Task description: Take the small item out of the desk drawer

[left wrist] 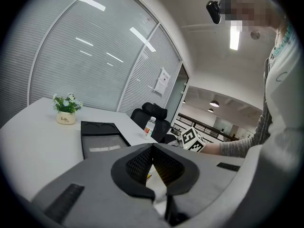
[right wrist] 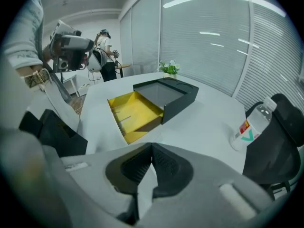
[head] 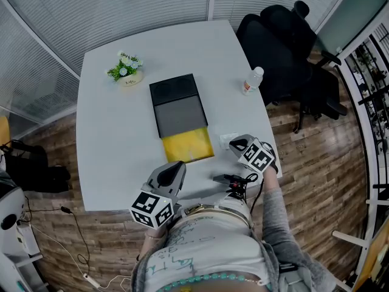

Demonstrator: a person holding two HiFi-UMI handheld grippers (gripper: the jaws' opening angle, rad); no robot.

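- On the white bench [head: 109, 139], seen from the head view, a black drawer unit [head: 176, 99] sits mid-bench with its yellow drawer [head: 187, 146] pulled out toward the near edge.
- A small white item [head: 225, 140] lies on the bench just right of the open drawer, outside it, at the tip of the right hand-held gripper [head: 236, 142]; whether they touch cannot be told.
- The left hand-held gripper [head: 176, 166] hangs over the near edge, just nearer than the drawer.
- A potted plant [head: 126, 73] stands at the far left, a water bottle [head: 252, 81] at the far right, and a black office chair [head: 285, 41] beyond the bench's right side.
- In the left gripper view, the left hand-held gripper [left wrist: 152, 148] is clenched, its pads meeting at the tips with nothing between them. Beyond it are the drawer unit [left wrist: 102, 137], plant [left wrist: 66, 110], bottle [left wrist: 149, 127] and chair [left wrist: 154, 113].
- In the right gripper view, the right hand-held gripper [right wrist: 151, 148] is clenched too, with no object showing between its pads. The drawer [right wrist: 135, 113] stands open on the left, with only thin dividers visible inside. The bottle [right wrist: 249, 127] stands at the right.
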